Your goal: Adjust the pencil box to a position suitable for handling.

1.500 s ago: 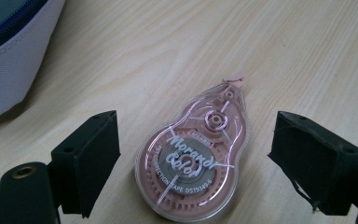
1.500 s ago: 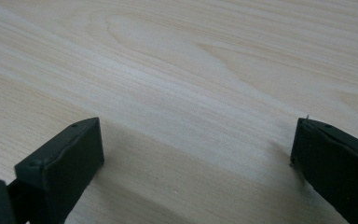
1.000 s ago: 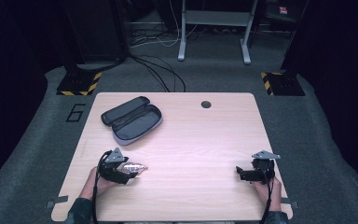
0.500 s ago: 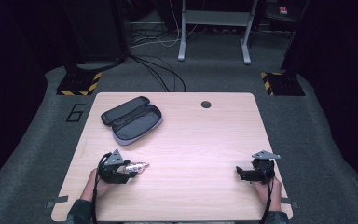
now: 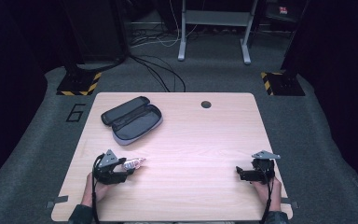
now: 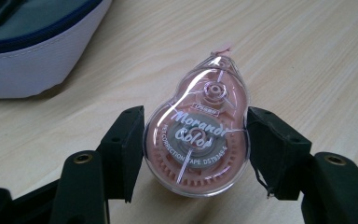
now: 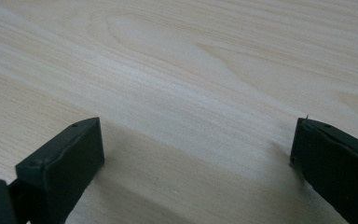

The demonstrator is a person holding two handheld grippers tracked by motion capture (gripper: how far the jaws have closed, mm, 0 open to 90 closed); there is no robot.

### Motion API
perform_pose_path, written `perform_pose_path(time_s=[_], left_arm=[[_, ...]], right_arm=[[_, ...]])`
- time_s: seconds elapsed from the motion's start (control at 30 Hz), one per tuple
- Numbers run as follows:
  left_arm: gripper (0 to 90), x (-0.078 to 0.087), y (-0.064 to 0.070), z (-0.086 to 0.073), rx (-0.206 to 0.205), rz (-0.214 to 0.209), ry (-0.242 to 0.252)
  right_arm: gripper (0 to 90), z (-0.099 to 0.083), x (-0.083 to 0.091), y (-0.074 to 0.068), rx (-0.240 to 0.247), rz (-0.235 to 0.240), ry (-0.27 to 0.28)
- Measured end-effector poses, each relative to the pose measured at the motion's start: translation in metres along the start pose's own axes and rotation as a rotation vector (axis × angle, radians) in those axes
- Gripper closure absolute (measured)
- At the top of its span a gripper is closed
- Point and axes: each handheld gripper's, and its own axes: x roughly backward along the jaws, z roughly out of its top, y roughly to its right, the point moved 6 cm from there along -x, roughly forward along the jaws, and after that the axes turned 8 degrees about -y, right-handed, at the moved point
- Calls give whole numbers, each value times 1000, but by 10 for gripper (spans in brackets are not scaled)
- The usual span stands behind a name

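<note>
**Left claw grips correction tape**

The left claw (image 6: pixel 193 154) is clamped on a pink correction tape (image 6: pixel 198 140) just above the tabletop (image 5: pixel 200 140), near an open pencil case (image 5: pixel 133 120). The right claw (image 7: pixel 193 163) rests wide open, holding nothing, well apart at the tabletop's right.

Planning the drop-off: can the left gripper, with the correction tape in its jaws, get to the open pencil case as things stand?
Probably yes. The left gripper holds the correction tape, and the open pencil case lies farther back on the same side, with bare table between them. The right gripper sits far off to the side.
</note>
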Motion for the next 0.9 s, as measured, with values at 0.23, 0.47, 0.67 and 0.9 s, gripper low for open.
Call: perform_pose_path(time_s=[0.23, 0.47, 0.67, 0.9], left_arm=[[395, 7, 10, -3, 75, 66, -3], [395, 10, 21, -11, 158, 121, -7], [395, 17, 25, -25, 221, 175, -25], [395, 23, 37, -35, 271, 205, -22]], right_arm=[[22, 0, 0, 0, -1, 0, 1], [22, 0, 0, 0, 0, 0, 0], [22, 0, 0, 0, 0, 0, 2], [22, 0, 0, 0, -1, -1, 1]])
